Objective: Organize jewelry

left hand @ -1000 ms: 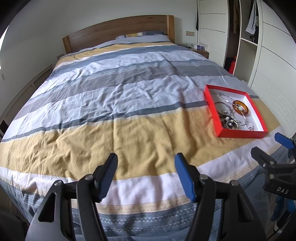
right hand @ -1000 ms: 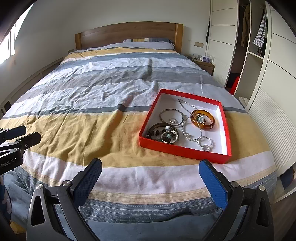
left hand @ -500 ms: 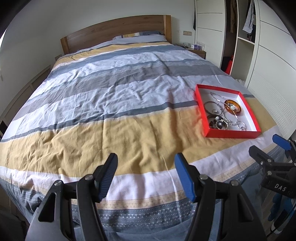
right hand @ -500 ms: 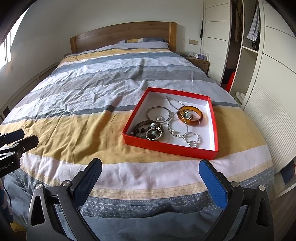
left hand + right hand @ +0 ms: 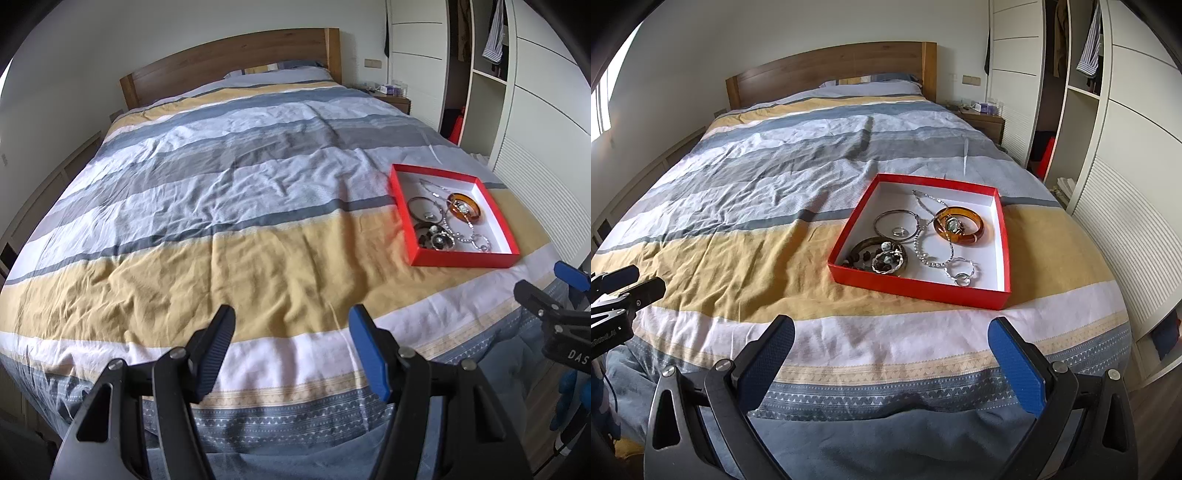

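Bedding in grey, white and ochre stripes covers the bed in the left wrist view, wardrobe at right. The left gripper hangs half-open, empty, above the foot edge. In the right wrist view, the right gripper gapes wide, empty; the red tray of jewelry lies ahead, long axis toward the headboard.

A: Where do the views sit?
B: Both at the bed's foot edge, facing the headboard; the right nearer its right edge.
A: Shared?
B: The red tray.
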The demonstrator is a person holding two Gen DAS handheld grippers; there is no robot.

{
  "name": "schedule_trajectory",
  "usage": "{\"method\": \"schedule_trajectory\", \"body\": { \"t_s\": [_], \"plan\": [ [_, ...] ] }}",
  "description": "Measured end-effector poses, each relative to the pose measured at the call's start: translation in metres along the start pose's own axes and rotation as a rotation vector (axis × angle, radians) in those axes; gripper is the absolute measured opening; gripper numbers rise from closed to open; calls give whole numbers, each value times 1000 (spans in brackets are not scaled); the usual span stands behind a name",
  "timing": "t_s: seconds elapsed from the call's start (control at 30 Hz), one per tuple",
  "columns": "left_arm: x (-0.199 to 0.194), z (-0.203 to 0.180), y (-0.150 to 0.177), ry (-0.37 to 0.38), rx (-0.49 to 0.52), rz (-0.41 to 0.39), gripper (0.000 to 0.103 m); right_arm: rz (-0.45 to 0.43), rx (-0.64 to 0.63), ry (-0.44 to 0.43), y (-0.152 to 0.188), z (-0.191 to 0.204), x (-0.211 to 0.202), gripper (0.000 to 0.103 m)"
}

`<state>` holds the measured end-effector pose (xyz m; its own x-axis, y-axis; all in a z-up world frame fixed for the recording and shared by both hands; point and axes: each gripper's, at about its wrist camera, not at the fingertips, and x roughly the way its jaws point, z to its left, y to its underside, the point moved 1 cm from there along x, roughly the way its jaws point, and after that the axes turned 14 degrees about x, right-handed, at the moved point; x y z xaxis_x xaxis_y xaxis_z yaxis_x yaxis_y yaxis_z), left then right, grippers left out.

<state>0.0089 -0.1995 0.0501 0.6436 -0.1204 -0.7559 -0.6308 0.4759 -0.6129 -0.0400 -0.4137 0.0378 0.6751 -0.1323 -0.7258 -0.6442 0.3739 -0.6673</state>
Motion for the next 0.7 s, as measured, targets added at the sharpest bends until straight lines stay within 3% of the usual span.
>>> {"method": "schedule_trajectory", "body": {
  "t_s": [0.7],
  "plan": [
    [2,22,12,-15,1,25,62,4,16,45,-1,-3,-4,102]
  ]
}}
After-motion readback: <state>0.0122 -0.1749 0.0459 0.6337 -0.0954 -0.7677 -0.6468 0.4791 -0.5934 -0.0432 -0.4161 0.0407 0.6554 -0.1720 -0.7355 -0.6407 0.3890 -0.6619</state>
